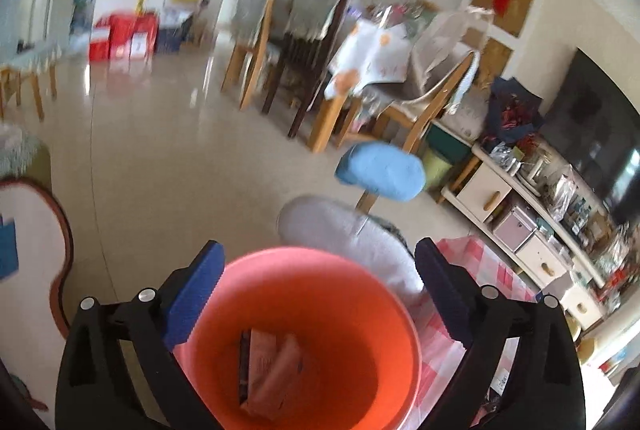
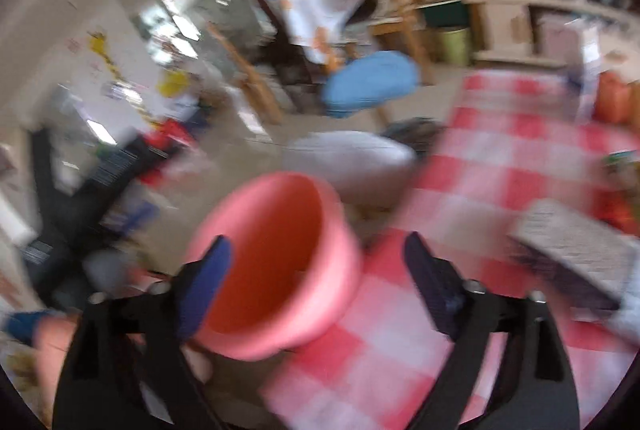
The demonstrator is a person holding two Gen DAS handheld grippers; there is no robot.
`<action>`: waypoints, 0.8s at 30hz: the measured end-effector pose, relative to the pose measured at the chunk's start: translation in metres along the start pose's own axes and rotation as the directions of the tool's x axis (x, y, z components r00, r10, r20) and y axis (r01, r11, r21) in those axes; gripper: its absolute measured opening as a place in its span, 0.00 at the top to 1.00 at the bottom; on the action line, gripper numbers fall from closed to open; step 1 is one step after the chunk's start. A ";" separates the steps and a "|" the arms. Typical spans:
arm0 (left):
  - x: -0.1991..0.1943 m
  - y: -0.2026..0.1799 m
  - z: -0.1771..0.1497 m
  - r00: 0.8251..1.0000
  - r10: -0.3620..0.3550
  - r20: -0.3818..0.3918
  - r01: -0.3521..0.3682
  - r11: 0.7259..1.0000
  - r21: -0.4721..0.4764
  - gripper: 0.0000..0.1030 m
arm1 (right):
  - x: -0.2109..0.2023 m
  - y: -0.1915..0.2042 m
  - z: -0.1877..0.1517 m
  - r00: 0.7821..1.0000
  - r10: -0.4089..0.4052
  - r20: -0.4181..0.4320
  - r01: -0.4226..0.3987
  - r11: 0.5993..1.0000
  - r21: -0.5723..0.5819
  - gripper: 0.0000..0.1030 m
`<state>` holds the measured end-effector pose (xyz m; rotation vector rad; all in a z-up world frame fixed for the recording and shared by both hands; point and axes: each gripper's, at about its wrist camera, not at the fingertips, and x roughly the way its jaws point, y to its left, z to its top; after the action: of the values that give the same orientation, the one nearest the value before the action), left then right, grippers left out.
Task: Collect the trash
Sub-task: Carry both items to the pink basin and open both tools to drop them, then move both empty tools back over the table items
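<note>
An orange-pink plastic bin (image 1: 320, 314) sits between my left gripper's fingers, filling the lower middle of the left wrist view. Crumpled wrappers (image 1: 272, 366) lie inside it. My left gripper (image 1: 320, 280) has its blue-padded jaws wide apart on either side of the bin's rim; whether they press it is unclear. In the blurred right wrist view the same bin (image 2: 280, 262) is tilted, off the edge of a red-and-white checked tablecloth (image 2: 520, 157). My right gripper (image 2: 316, 274) is open and empty, just above the bin.
A grey flat box (image 2: 576, 254) lies on the cloth at the right. A blue padded stool (image 1: 380, 169) and a grey cushion (image 1: 348, 234) stand beyond the bin. Wooden chairs (image 1: 420, 109) and a low cabinet (image 1: 520, 213) stand further off.
</note>
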<state>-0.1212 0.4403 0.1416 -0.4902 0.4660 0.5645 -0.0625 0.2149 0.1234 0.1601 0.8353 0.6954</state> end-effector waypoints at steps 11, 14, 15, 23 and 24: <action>-0.038 -0.074 -0.012 0.989 -0.091 0.114 0.062 0.970 0.236 0.07 | -0.038 -0.055 -0.029 0.950 -0.308 -0.047 0.305 0.950 -0.061 0.04; -0.044 -0.084 -0.016 0.984 -0.153 0.088 0.129 0.965 0.230 0.07 | -0.061 -0.071 -0.046 0.971 -0.239 -0.014 0.238 0.970 -0.045 0.04; -0.044 -0.084 -0.017 0.983 -0.167 0.080 0.145 0.964 0.224 0.07 | -0.071 -0.075 -0.049 0.972 -0.234 -0.001 0.233 0.972 -0.033 0.04; -0.048 -0.120 -0.042 0.971 -0.240 -0.024 0.236 0.930 0.282 0.07 | -0.118 -0.113 -0.064 0.948 -0.308 0.083 0.306 0.951 0.038 0.04; -0.049 -0.126 -0.045 0.969 -0.245 -0.030 0.242 0.925 0.294 0.07 | -0.126 -0.116 -0.064 0.941 -0.321 0.107 0.319 0.947 0.035 0.04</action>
<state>-0.0950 0.3039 0.1713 -0.2528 0.4650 0.2495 -0.1097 0.0386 0.1134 0.0741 0.7379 0.3690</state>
